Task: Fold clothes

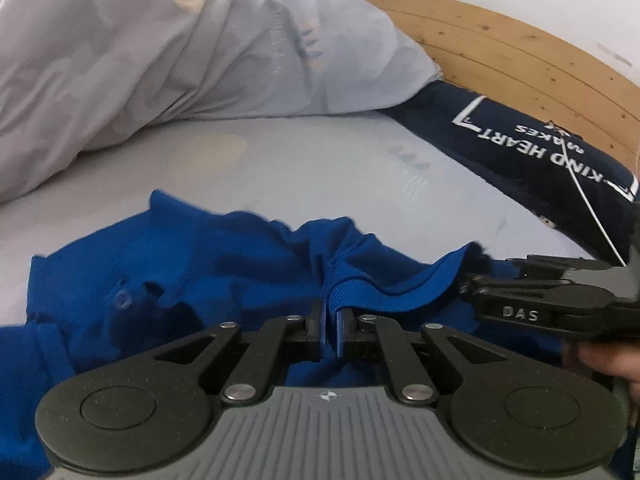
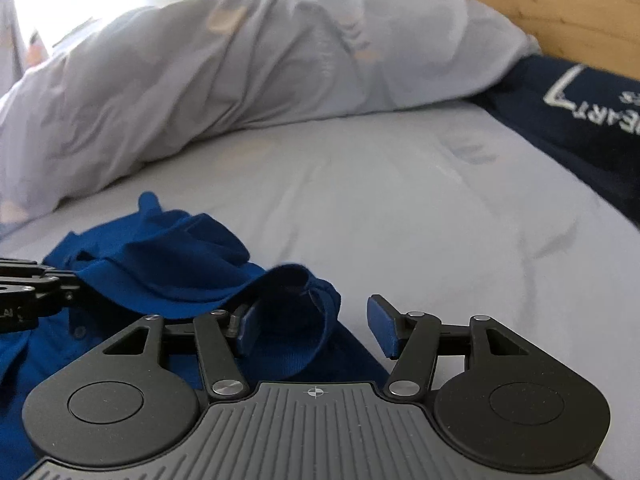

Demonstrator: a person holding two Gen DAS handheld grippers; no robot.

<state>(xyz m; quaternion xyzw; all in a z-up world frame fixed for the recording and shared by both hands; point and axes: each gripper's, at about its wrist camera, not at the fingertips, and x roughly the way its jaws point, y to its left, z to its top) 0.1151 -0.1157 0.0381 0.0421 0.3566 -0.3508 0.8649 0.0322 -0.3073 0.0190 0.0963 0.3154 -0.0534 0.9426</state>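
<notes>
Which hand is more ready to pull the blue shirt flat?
Probably left: the left hand-held gripper is already shut on the blue polo shirt. The right hand-held gripper is open.

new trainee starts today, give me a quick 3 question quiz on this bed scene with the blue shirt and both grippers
1. True or false: the left gripper is shut on a ribbed edge of the blue shirt.
2. Multiple choice: the right gripper is
A. shut on the pale duvet
B. open, with a loop of the shirt between its pads
C. shut with nothing in it
3. What is the dark item with white lettering by the wooden headboard?

Key
1. True: its pads pinch the ribbed band.
2. B: the jaws stand apart and one pad is clear of the cloth.
3. A navy pillow, lying on the pale sheet beside the duvet.
</notes>
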